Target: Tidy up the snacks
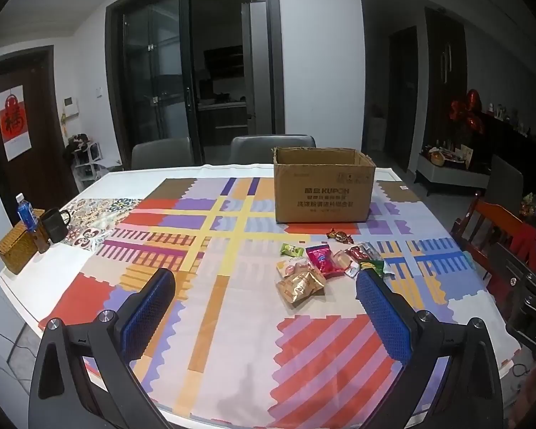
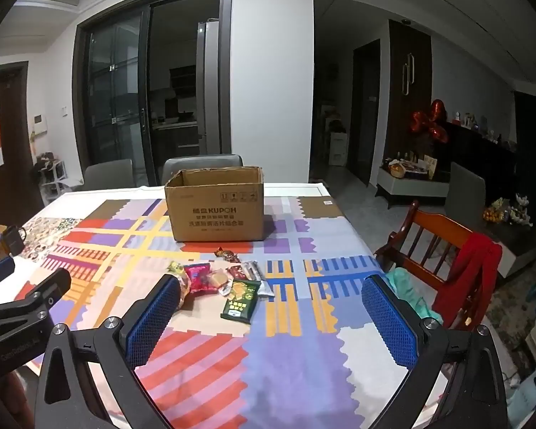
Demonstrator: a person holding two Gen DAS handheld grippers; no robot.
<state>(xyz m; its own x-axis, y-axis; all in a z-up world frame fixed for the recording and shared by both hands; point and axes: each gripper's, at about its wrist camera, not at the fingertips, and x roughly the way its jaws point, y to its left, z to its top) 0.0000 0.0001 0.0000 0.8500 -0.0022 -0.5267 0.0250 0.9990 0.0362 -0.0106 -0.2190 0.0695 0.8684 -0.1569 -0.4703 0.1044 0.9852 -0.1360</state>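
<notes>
Both fingers pairs apart, empty, green packet (image 2: 240, 300) plain only from right, mug (image 1: 55, 224) clear only from left

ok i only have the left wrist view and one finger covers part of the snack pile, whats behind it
observer: a dark green packet with pale crackers printed on it lies flat at the near edge of the pile, well short of the cardboard box.
operator: and is the right hand-held gripper carrying anything
observer: no, the right hand-held gripper is open; only the patterned tablecloth and the snacks show between its fingers.
</notes>
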